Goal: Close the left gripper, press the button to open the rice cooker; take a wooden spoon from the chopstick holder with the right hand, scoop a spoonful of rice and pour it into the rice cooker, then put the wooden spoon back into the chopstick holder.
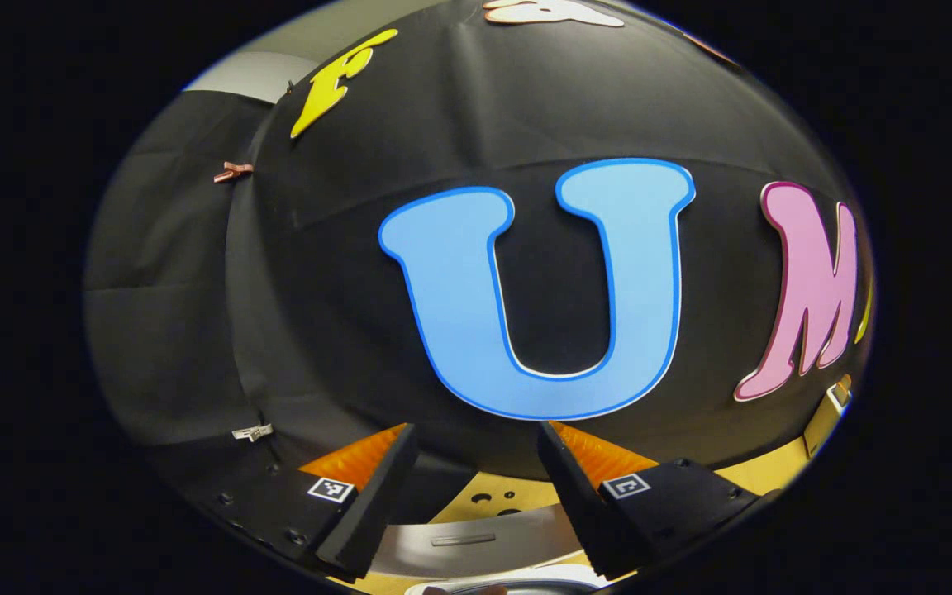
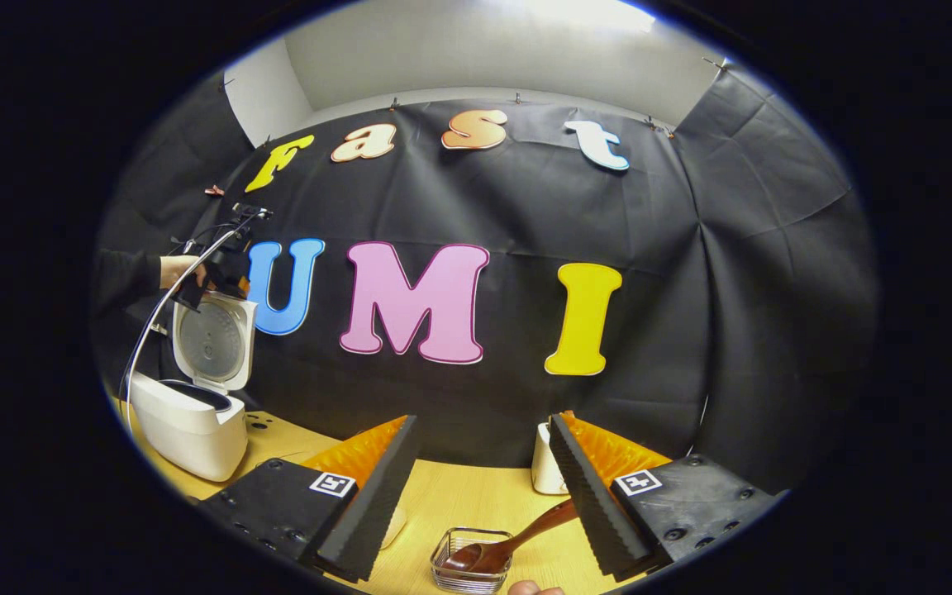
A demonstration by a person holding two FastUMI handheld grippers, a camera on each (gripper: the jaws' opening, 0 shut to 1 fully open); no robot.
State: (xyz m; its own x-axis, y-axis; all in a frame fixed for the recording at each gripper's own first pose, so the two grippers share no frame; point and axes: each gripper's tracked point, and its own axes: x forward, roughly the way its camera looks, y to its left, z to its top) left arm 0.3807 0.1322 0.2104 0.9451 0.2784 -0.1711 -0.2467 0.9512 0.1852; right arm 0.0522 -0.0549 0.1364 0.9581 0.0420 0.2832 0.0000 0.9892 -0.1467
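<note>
Nearest, in the right gripper view, the right gripper [image 2: 476, 487] is hovering with its two foam-lined fingers spread wide and holding nothing. Just below and between those fingers, a small wire basket [image 2: 470, 562] is sitting on the yellow table [image 2: 459, 496], and the dark wooden spoon [image 2: 509, 541] is lying with its bowl in that basket. Its handle is slanting up and to the right from the basket, passing behind the right-hand finger, so the spoon's long axis is crossing the gap at an angle and this gripper is by far the nearer one. Past the basket, a white holder [image 2: 546, 469] is standing near the wall. Far left of the basket, the white rice cooker [image 2: 187, 417] is standing with its lid raised. Above it, a hand is holding the left gripper [image 2: 216, 277]; its fingers are standing apart in the left gripper view [image 1: 476, 487].
</note>
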